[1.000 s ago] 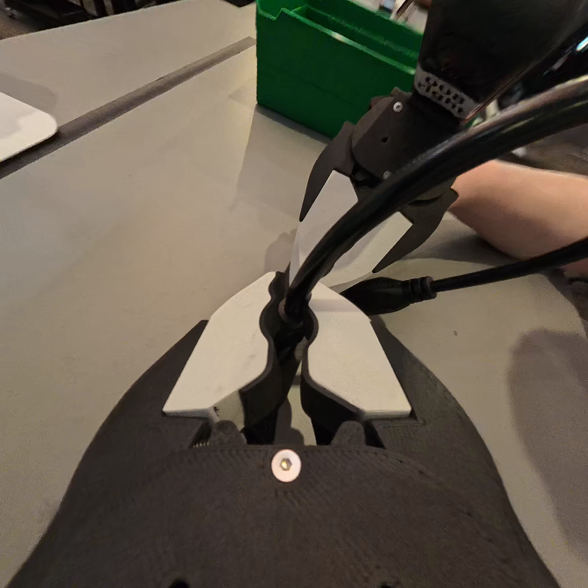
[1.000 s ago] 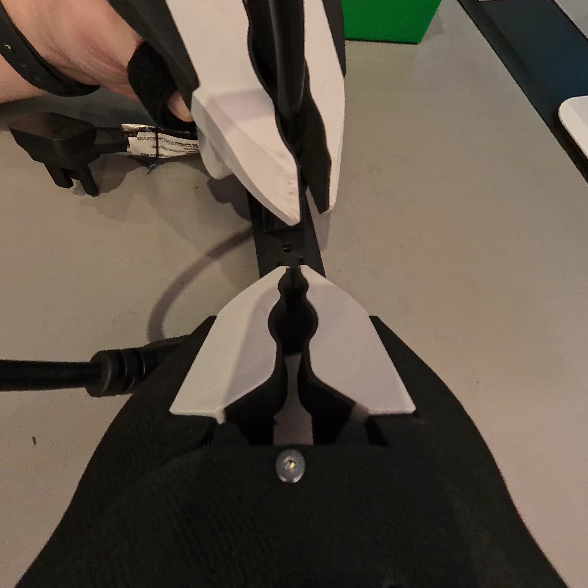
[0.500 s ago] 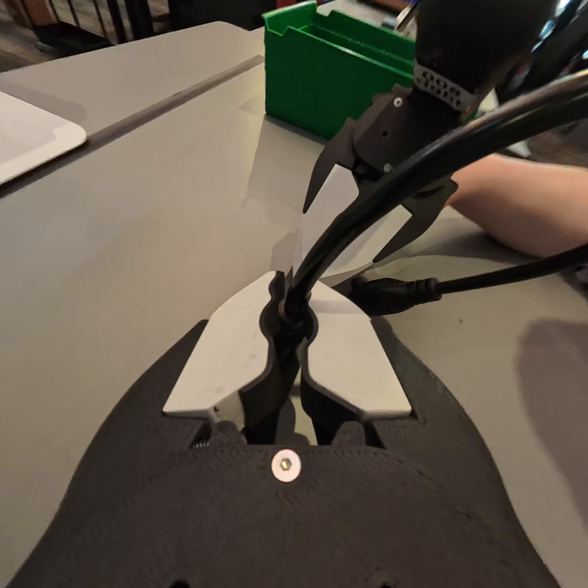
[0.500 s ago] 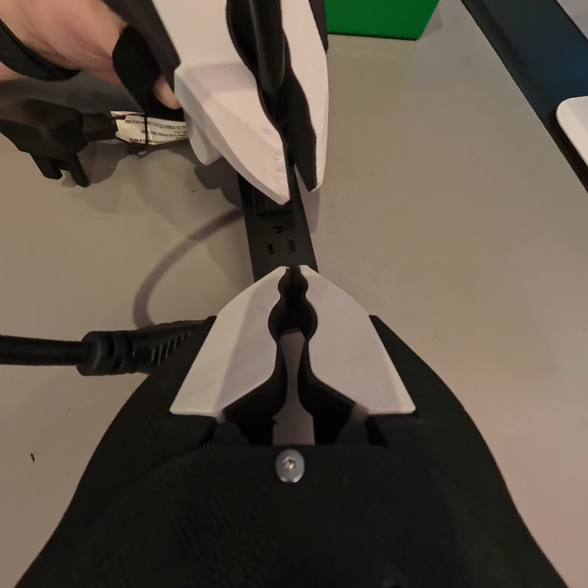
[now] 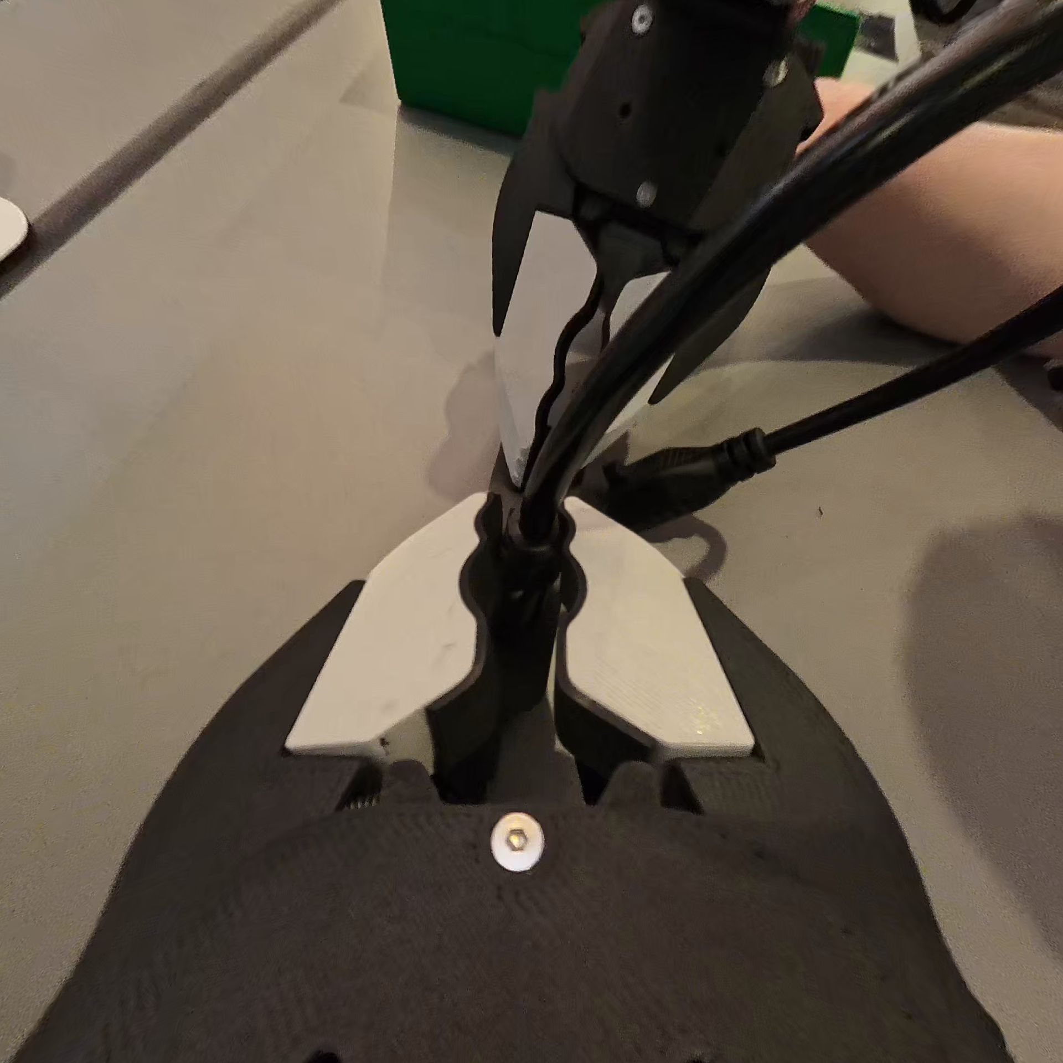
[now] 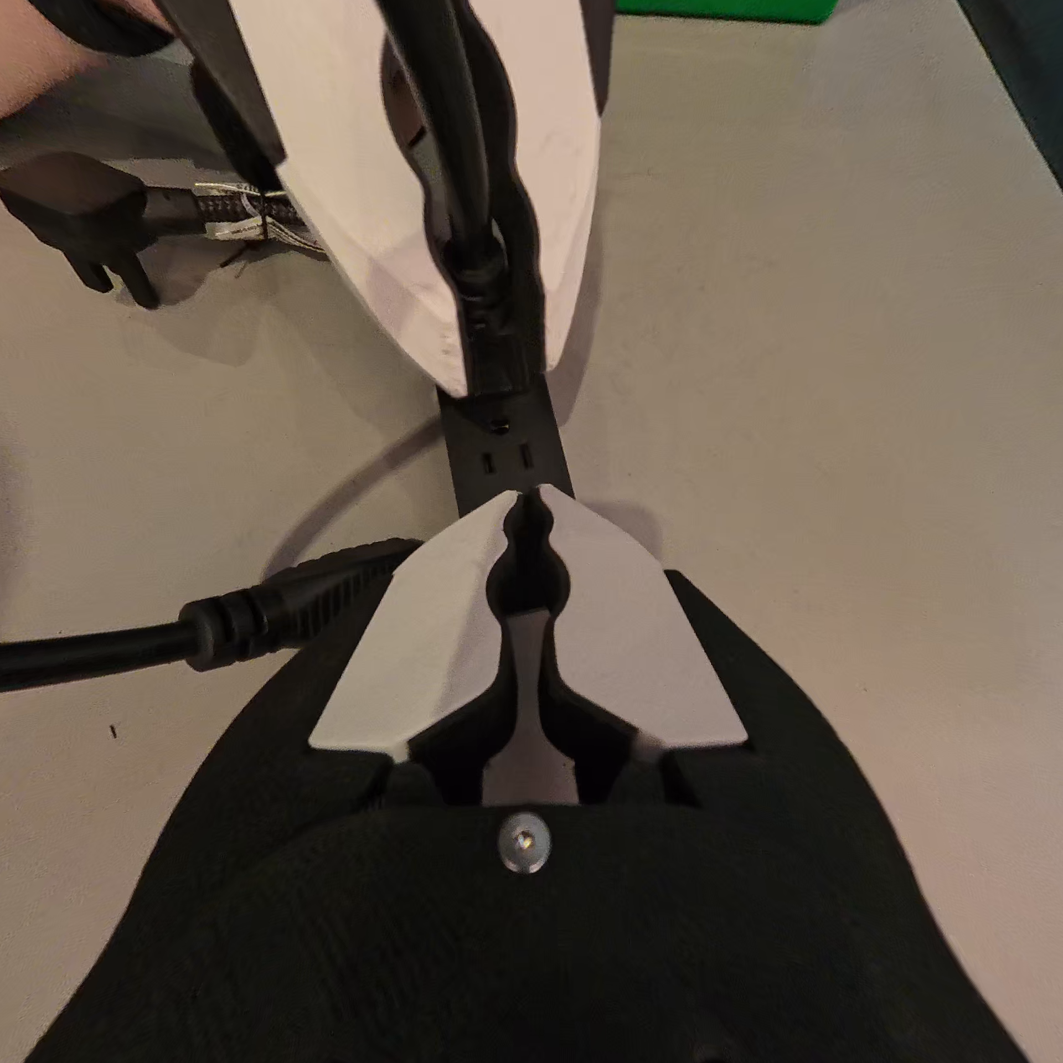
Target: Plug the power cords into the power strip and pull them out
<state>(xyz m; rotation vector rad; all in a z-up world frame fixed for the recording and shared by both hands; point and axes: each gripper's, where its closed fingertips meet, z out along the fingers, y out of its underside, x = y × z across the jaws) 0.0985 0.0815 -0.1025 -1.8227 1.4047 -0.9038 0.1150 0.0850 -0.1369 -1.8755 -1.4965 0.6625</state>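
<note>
My left gripper [image 5: 526, 506] is shut on a black plug [image 5: 517, 604]; its thick cord [image 5: 719, 247] arcs up and to the right. In the right wrist view the left gripper [image 6: 500, 385] points down and holds the plug [image 6: 494, 339] just above the black power strip [image 6: 506, 454]. One free outlet shows between the two grippers. My right gripper [image 6: 526, 492] is shut, with its tips over the near end of the strip and nothing between the fingers. It also shows in the left wrist view [image 5: 555, 454], pointing down right in front of the left gripper.
A second black plug [image 6: 322, 598] with its cord lies on the grey table left of my right gripper and shows in the left wrist view [image 5: 673, 483]. A pronged plug [image 6: 86, 241] lies far left. A green bin [image 5: 460, 69] stands behind. A person's forearm [image 5: 920, 230] rests at the right. Some 5 cm of space lies between my two pairs of fingers.
The left gripper has come down and nearer the right gripper with the plug, which now hangs just over the strip. The right gripper has stayed shut on the strip's end.
</note>
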